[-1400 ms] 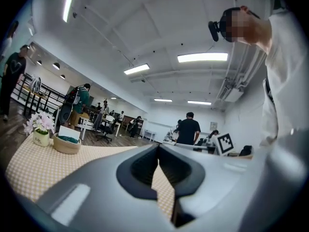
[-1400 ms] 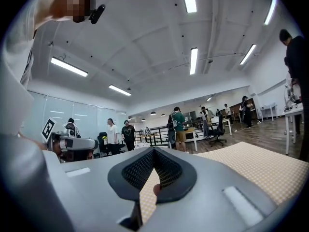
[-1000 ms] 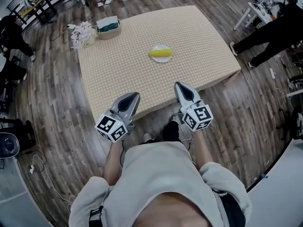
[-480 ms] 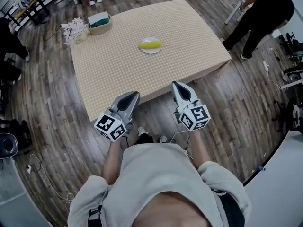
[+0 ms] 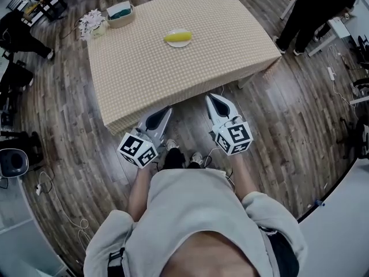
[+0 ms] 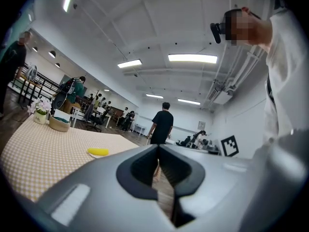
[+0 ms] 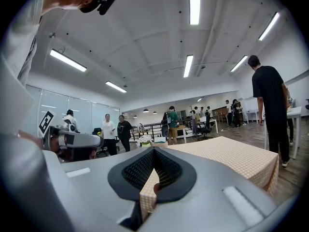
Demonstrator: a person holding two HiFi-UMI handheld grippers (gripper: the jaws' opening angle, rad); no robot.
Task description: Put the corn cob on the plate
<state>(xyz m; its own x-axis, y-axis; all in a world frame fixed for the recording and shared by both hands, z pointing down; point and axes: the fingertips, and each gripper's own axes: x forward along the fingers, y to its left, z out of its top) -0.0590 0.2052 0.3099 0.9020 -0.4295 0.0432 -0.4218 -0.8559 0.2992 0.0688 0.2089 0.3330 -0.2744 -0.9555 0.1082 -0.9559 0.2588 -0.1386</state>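
Observation:
The yellow corn cob [image 5: 177, 37] lies on a small white plate [image 5: 180, 44] near the far middle of the checked table [image 5: 173, 74]. Both grippers hang over the wooden floor, short of the table's near edge and well away from the cob. My left gripper [image 5: 166, 110] is shut and empty, and so is my right gripper [image 5: 211, 97]. In the left gripper view the corn cob [image 6: 98, 152] shows small on the table, left of the closed left gripper [image 6: 158, 148]. The right gripper view has the closed right gripper [image 7: 153, 151] with the table's corner [image 7: 227, 154] behind it.
A basket with green contents [image 5: 120, 13] and a bunch of white flowers [image 5: 92, 23] stand at the table's far left corner. A person in black [image 5: 323, 7] stands off the far right corner. Other people and desks line the room's left side.
Both grippers have drawn back from the table's near edge, which now lies farther off in the head view. The cob and plate stay put. The jaws stay shut.

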